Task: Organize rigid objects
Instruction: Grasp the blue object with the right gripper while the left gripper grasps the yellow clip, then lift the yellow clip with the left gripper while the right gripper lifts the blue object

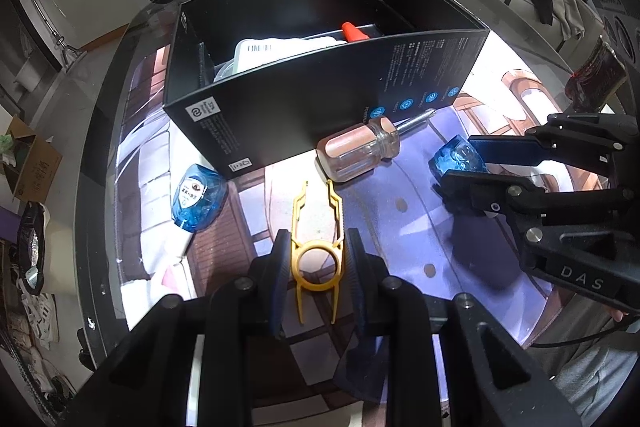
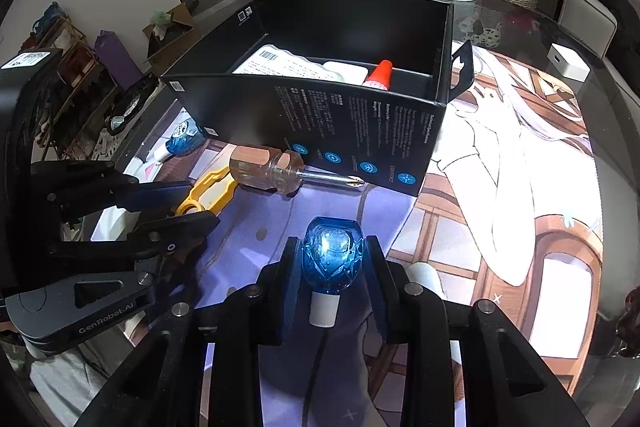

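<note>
1. Looking at both hands at once: the left gripper [image 1: 316, 259] is pinched onto a flat yellow plastic tool [image 1: 317, 247], pads pressed against its ring section, and the tool seems to lie flat on the worktop [image 1: 400, 227].
2. The right gripper [image 2: 331, 263] is clamped on a blue faceted bottle [image 2: 331, 259] with a white neck, holding it from both sides just above the printed mat.
3. The black box [image 1: 320, 87] sits right behind them, open on top. It already has a white packet [image 1: 280, 47] and something with an orange cap [image 1: 354, 31] in it.
4. Left out on the worktop: a stubby screwdriver [image 1: 360, 151] lying against the box's front wall, and a second blue bottle [image 1: 198, 197] off to the left.
5. What could go wrong, imo: that yellow tool is thin and springy, and the grip is on its narrow middle. It could twist or pop out on the lift.
6. The box walls are tall, so coming in too low would catch the rim and shove the light cardboard box.
7. The screwdriver is right on the path, and a nudge could send it rolling.
8. The two grippers are close, so heading for the box together risks a bump. The glossy bottle could also slip.
</note>
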